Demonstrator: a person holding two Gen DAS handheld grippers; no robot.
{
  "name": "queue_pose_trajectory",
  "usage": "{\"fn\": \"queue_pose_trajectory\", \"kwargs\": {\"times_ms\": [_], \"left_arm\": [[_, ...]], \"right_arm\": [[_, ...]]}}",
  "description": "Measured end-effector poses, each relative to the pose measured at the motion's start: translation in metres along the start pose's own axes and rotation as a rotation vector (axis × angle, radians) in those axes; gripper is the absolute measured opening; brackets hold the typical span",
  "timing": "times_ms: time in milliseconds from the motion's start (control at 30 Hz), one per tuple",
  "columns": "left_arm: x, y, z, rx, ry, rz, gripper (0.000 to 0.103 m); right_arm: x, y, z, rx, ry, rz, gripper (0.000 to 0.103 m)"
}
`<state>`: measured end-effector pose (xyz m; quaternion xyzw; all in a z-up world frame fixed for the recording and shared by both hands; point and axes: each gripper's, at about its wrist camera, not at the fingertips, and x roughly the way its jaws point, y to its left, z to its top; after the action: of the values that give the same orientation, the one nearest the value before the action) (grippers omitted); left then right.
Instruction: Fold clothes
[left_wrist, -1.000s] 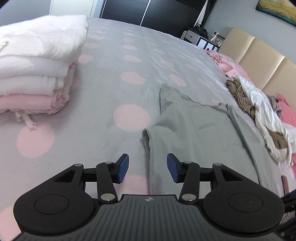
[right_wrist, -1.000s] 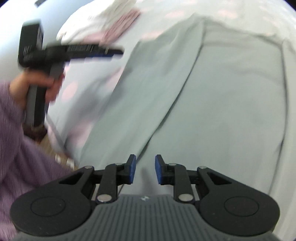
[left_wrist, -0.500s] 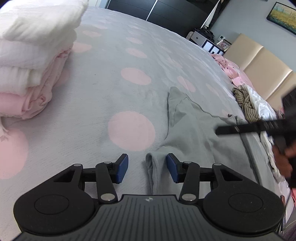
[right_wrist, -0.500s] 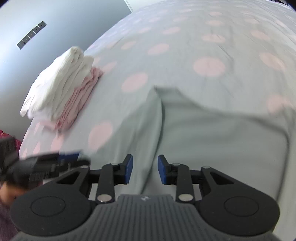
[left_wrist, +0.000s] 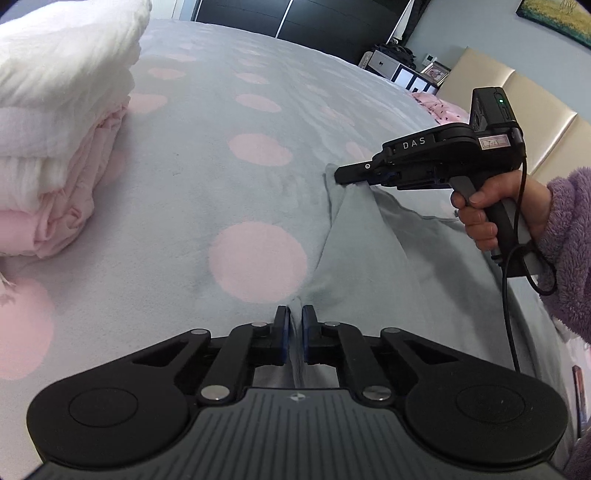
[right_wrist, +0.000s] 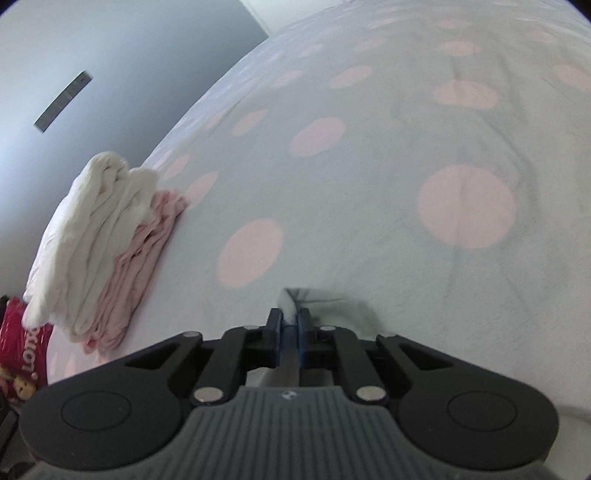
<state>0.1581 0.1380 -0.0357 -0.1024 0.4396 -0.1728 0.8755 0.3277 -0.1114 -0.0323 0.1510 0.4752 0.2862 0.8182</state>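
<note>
Left gripper fingers pinch the grey garment at its near edge; right gripper pinches the far corner at one o'clock, garment spread on the polka-dot bed.

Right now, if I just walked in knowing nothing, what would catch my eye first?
Probably the two black grippers pinching a grey garment on the polka-dot bedspread: the left gripper clamps its near edge, the right gripper, in a purple-sleeved hand, bites its far corner. Then the folded white and pink pile at the left.
</note>
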Motion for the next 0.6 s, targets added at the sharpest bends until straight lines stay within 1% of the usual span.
{"fn": "queue_pose_trajectory", "kwargs": {"times_ms": [100, 167, 200, 233, 267, 333, 400, 500, 600], "left_arm": [[0.002, 0.003, 0.001, -0.014, 0.006, -0.004, 0.005], [0.001, 0.001, 0.003, -0.012, 0.011, -0.007, 0.007], [-0.001, 0.001, 0.003, -0.017, 0.013, -0.004, 0.010], [-0.003, 0.001, 0.004, -0.027, 0.015, 0.002, 0.016], [-0.005, 0.000, 0.005, -0.037, 0.017, 0.009, 0.019], [-0.013, -0.001, 0.004, -0.042, 0.018, 0.020, 0.031], [-0.021, -0.003, -0.001, -0.043, 0.029, 0.028, 0.039], [-0.036, -0.009, -0.013, -0.039, 0.064, 0.019, 0.039], [-0.050, -0.017, -0.031, -0.025, 0.113, 0.021, 0.039]], "right_arm": [[0.008, -0.006, -0.001, 0.024, -0.003, 0.005, 0.010], [0.009, -0.004, -0.002, 0.030, -0.004, -0.006, 0.012], [0.007, -0.002, -0.002, 0.034, -0.004, -0.009, 0.015], [0.003, 0.001, -0.002, 0.036, -0.009, -0.015, 0.019], [-0.004, 0.003, -0.002, 0.036, -0.022, -0.025, 0.026], [-0.023, 0.008, -0.006, 0.025, -0.050, -0.049, 0.034], [-0.043, 0.013, -0.015, 0.004, -0.057, -0.062, 0.034], [-0.070, 0.020, -0.040, -0.028, -0.040, -0.085, 0.034], [-0.095, 0.030, -0.074, -0.048, -0.028, -0.083, 0.034]]}}
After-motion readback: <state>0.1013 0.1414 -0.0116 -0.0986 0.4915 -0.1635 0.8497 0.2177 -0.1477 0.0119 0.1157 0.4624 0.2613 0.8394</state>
